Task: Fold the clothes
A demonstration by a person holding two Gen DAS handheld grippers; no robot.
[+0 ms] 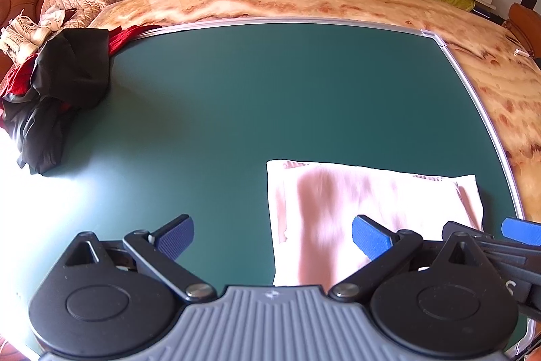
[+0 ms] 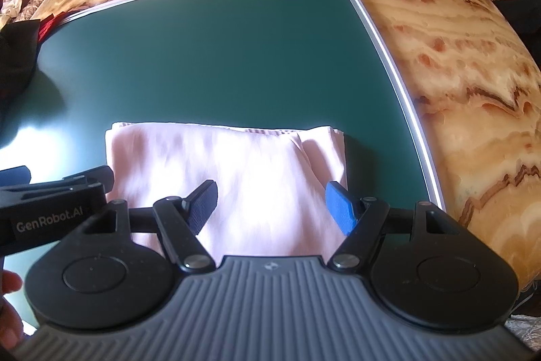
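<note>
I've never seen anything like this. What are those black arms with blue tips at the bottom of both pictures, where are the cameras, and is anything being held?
There is no robot here. A person holds a hand tool in each hand, and each tool ends in a two-finger claw with blue pads. A wide-angle camera sits on each tool and looks forward along its fingers, so each picture shows that tool's own claw at the bottom.

One picture comes from the left claw, the other from the right claw. Both claws stand open and hold nothing.

Below them lies a green mat on a marble-patterned table. On the mat is a pale pink folded cloth, lying flat under the right claw. At the mat's far left corner sits a heap of black and red clothes, not yet folded.
</note>
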